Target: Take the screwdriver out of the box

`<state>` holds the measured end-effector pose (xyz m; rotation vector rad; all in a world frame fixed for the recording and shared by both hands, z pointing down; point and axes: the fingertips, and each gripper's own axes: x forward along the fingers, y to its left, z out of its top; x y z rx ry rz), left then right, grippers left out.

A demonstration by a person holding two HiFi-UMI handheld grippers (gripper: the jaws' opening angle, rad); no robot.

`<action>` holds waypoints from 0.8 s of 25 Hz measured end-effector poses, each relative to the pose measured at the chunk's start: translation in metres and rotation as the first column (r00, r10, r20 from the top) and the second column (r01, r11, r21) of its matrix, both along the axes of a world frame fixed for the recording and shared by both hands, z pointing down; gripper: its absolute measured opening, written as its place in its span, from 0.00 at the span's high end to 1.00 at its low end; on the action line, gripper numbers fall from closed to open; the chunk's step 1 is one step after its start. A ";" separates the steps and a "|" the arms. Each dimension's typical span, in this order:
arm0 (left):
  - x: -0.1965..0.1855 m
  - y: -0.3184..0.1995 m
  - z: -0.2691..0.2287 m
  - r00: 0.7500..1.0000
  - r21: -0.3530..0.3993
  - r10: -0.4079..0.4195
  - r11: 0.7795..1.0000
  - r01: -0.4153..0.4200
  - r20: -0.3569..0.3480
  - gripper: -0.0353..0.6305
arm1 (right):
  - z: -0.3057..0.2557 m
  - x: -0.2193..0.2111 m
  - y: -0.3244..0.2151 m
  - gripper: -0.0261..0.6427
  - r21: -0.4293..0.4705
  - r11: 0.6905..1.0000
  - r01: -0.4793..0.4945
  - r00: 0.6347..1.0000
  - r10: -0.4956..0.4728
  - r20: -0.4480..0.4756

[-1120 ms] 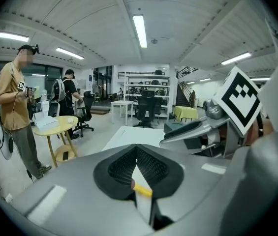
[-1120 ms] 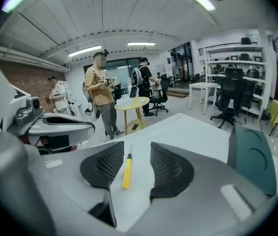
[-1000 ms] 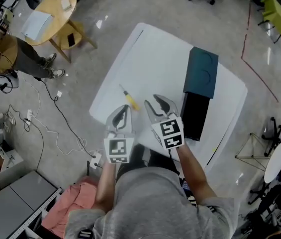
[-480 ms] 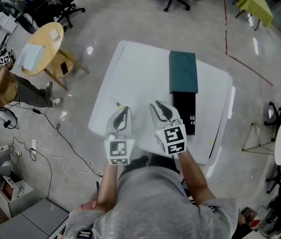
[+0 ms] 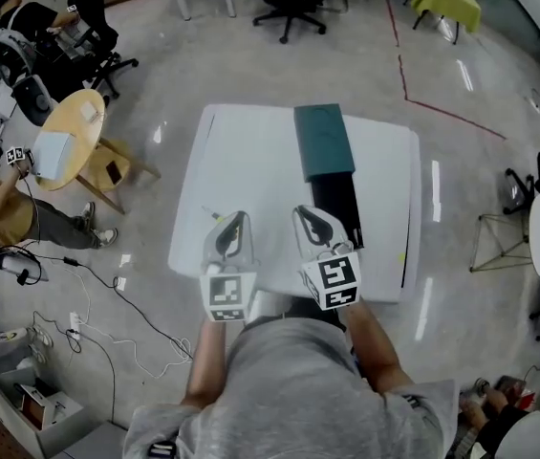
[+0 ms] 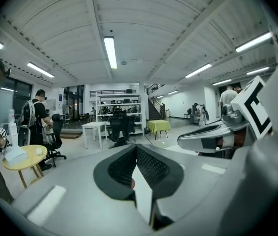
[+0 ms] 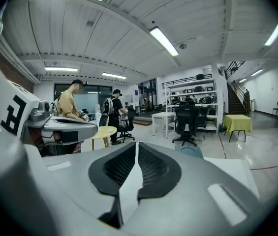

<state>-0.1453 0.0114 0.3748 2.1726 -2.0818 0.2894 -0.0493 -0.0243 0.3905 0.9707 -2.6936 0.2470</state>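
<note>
Wrap-up seems the step in hand: at six o'clock of the white square table [image 5: 250, 151], our left gripper [image 5: 236, 220] and right gripper [image 5: 306, 216] are both pinched together on nothing, the right's jaws having just been closing. The slim screwdriver [image 5: 208, 211] lies on the tabletop at ten o'clock of the left gripper, outside the open black box [image 5: 338, 204] and teal lid [image 5: 322, 140] at one o'clock, so we judge only a rest remains.

The floor [image 5: 461, 94] is shiny and smooth. The white table [image 5: 250, 161] looks smooth too. The round table [image 5: 83, 127] is pale wood. The box lid [image 5: 324, 142] is dull teal. The left gripper [image 6: 136, 149] is smooth grey plastic with bumpy black pads [image 6: 121, 168].
</note>
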 end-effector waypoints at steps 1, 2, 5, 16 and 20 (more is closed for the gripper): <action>0.003 0.000 -0.002 1.000 0.004 0.010 1.000 -0.010 0.003 0.93 | -0.001 0.005 0.002 0.93 0.008 1.000 -0.013 1.000 0.013 0.002; 0.007 0.001 -0.003 1.000 0.007 0.021 1.000 -0.021 0.005 0.93 | -0.003 0.010 0.003 0.94 0.015 1.000 -0.027 1.000 0.027 0.003; 0.016 0.005 -0.002 0.999 0.004 0.051 0.999 -0.051 0.008 0.93 | -0.003 0.024 0.010 0.95 0.019 0.998 -0.065 0.998 0.065 0.004; 0.032 0.021 0.005 0.994 -0.016 0.109 0.994 -0.109 0.003 0.93 | -0.009 0.052 0.028 0.96 0.043 0.989 -0.140 0.990 0.140 0.009; 0.034 0.023 0.007 0.993 -0.018 0.120 0.993 -0.120 0.002 0.93 | -0.008 0.056 0.029 0.96 0.046 0.987 -0.156 0.988 0.155 0.010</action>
